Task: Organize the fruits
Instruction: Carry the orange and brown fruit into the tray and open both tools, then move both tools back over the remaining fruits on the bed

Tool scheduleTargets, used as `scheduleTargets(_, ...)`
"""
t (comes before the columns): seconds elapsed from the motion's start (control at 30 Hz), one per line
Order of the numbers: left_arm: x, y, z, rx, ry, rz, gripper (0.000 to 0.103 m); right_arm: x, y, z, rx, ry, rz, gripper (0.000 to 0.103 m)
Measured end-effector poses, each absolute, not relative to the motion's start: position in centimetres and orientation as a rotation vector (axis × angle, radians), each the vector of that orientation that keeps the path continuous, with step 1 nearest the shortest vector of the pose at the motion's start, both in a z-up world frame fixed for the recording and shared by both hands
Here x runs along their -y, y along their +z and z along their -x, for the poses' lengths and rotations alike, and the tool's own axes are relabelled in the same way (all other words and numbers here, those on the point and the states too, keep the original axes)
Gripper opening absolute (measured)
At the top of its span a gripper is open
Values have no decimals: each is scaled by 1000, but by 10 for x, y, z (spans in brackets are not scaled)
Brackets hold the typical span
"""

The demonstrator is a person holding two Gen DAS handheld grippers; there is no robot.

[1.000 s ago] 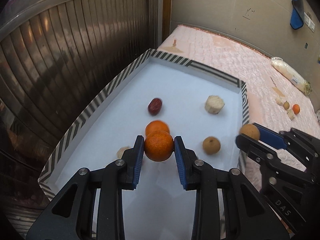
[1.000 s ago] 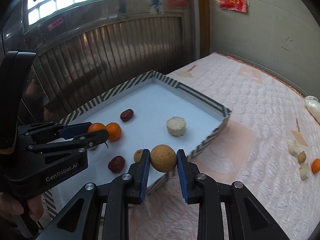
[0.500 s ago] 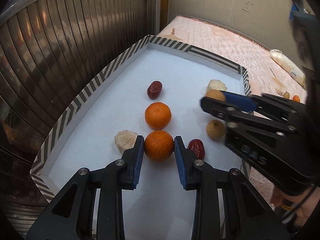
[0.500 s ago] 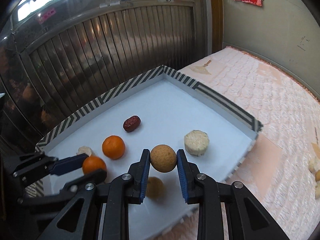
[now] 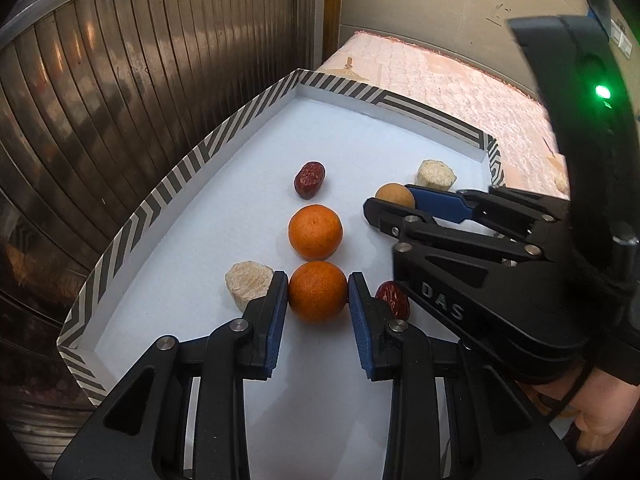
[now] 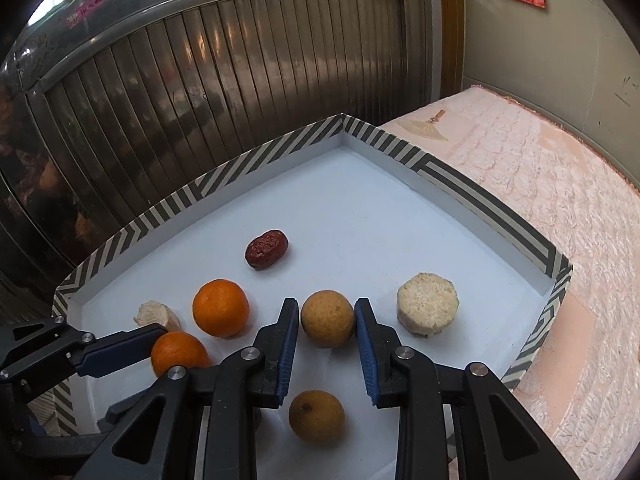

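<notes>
the left tool (image 5: 318,294) pinches a mandarin (image 5: 318,292) between its blue pads, low over the white floor of the striped tray (image 5: 192,156), just beside a second mandarin (image 5: 315,232). the right tool (image 6: 327,320) pinches a brown longan (image 6: 327,318) above the tray, with another longan (image 6: 316,416) below it and a pale round slice (image 6: 427,304) to its right.

Left gripper (image 5: 318,294) and right gripper (image 6: 327,320) both clamped, side by side.
</notes>
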State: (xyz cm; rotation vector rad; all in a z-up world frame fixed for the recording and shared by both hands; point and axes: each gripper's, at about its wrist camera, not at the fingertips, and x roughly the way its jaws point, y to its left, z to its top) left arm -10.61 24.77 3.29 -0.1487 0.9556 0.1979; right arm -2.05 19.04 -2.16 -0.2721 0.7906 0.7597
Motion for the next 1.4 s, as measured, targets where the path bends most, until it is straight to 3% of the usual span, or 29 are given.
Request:
scheduleTargets(0.17,-246,37,107,-941,211,142,33,-179,-13,28,-766,763,231,30)
scheduleTargets(0.27,-245,41,109,-923,204,156,62,-170,-6,34,-740,757,207,31)
scheduleTargets(0.3,-245,43,111,-911,204,164,66,-167,-4,36,-733,759,195,33)
scheduleTargets(0.4,-244,48,112,-898,216,155,66,-157,3,38,-718,762,165,39)
scheduleTargets(0.77,-226,52,111,-889,202,138,66,-112,15,55,-676,691,136,40)
scheduleTargets(1.4,-121,65,78,-865,25,52,66,20,29,71,-624,477,9,42)
